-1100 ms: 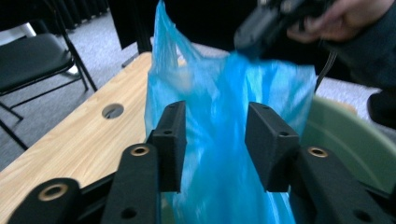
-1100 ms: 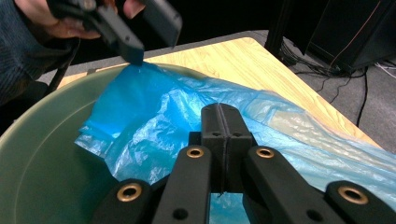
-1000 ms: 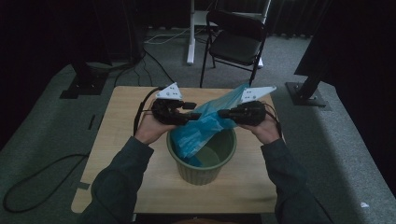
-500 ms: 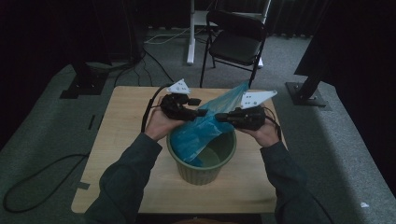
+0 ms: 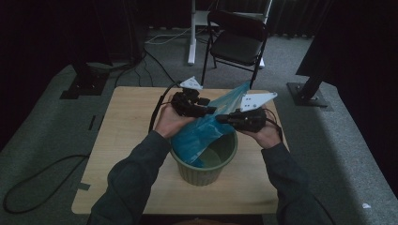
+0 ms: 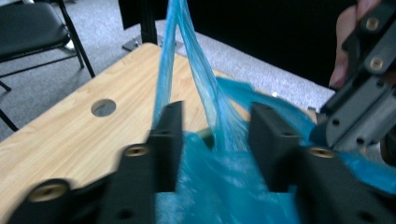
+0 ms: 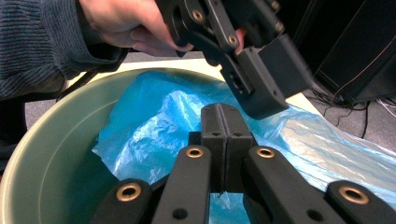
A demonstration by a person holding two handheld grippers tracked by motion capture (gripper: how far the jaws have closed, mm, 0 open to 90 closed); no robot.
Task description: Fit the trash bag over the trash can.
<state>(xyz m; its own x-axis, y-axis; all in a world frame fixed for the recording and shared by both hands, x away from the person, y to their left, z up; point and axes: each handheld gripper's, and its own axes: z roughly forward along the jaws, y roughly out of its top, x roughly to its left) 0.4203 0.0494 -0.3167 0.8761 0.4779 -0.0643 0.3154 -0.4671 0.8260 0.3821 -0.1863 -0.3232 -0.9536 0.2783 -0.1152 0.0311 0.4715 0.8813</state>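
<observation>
One blue plastic bag [image 5: 202,136] lies partly inside one green bucket [image 5: 206,168] that stands on one wooden table [image 5: 126,136], the bag's upper end drawn up and back above the rim toward the table's far edge. Two grippers are at work over the bucket, close together. The left gripper [image 6: 215,135] has its jaws spread, with a gathered strand of the bag running up between them; the jaws have just been closing, and the pads do not yet press on the film. The right gripper [image 7: 224,135] has its jaws pressed together with blue film beneath them; whether film is pinched between them cannot be told. One black folding chair [image 5: 239,42] stands beyond the table.
</observation>
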